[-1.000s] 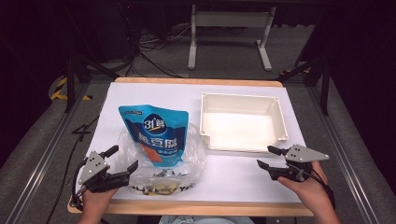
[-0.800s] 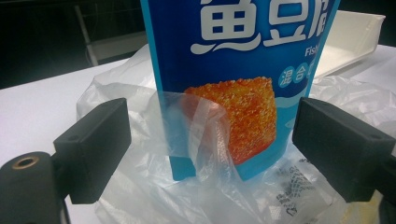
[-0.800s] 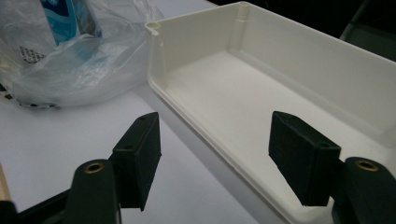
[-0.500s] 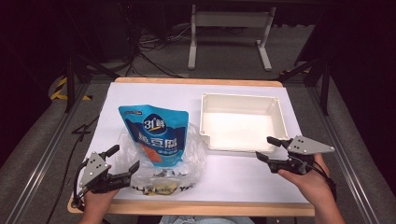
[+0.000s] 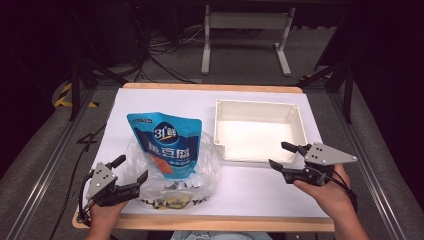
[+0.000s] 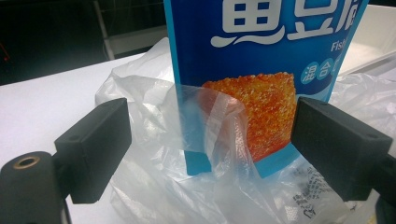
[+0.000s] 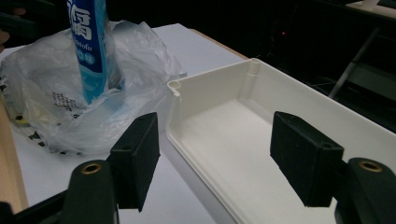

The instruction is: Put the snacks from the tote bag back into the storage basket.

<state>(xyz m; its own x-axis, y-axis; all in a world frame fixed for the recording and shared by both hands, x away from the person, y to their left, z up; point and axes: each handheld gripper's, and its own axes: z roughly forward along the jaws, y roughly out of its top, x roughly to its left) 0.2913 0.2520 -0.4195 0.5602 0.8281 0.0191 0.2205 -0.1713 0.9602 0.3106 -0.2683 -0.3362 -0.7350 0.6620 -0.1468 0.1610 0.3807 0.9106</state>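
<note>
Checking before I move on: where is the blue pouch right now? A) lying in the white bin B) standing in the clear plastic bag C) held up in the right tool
B: the blue pouch stands upright inside the clear plastic bag, left of the white bin.

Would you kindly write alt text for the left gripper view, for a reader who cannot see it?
A blue printed food pouch picturing an orange fried cube stands in a crumpled clear plastic bag on a white table. The left gripper, its two black jaws open, frames the pouch's lower part without touching it.
</note>
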